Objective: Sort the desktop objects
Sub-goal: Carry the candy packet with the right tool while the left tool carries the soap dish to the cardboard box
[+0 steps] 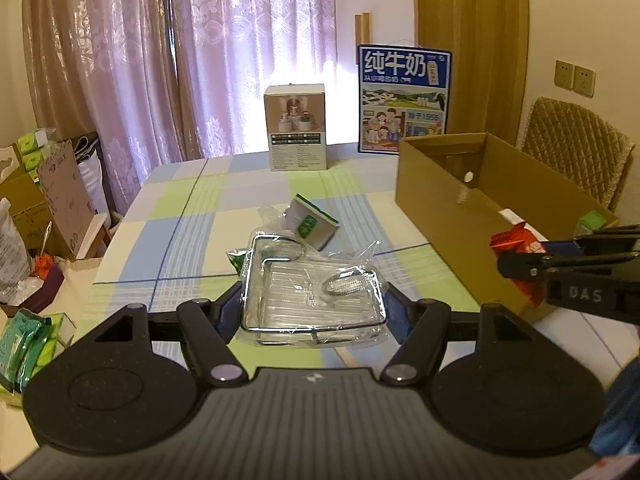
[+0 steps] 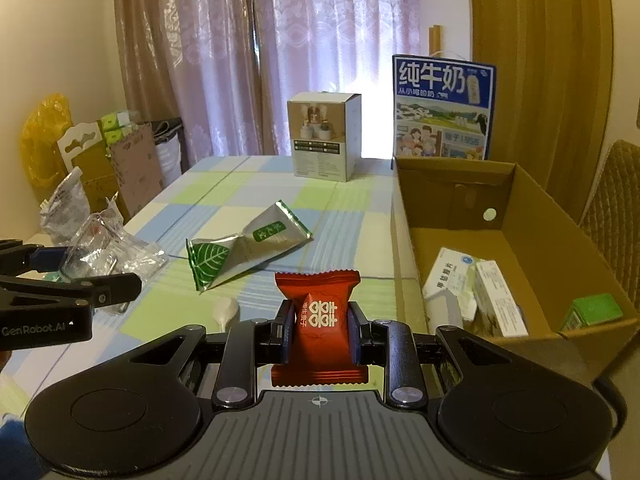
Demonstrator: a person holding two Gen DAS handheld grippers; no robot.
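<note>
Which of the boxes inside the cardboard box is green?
The small green box in the near right corner of the cardboard box. The other two boxes, left of it, are white.

red candy wrapper (image 2: pixel 319 320) | green-silver sachet (image 2: pixel 248 246) | blue-green-cream checked tablecloth (image 1: pixel 192 216) | brown carton (image 2: pixel 532 216)

Left gripper (image 1: pixel 314 308) jaws spread wide; right gripper (image 2: pixel 319 330) jaws clamped shut.

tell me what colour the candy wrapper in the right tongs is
Red candy wrapper, clearest in right wrist view.
</note>
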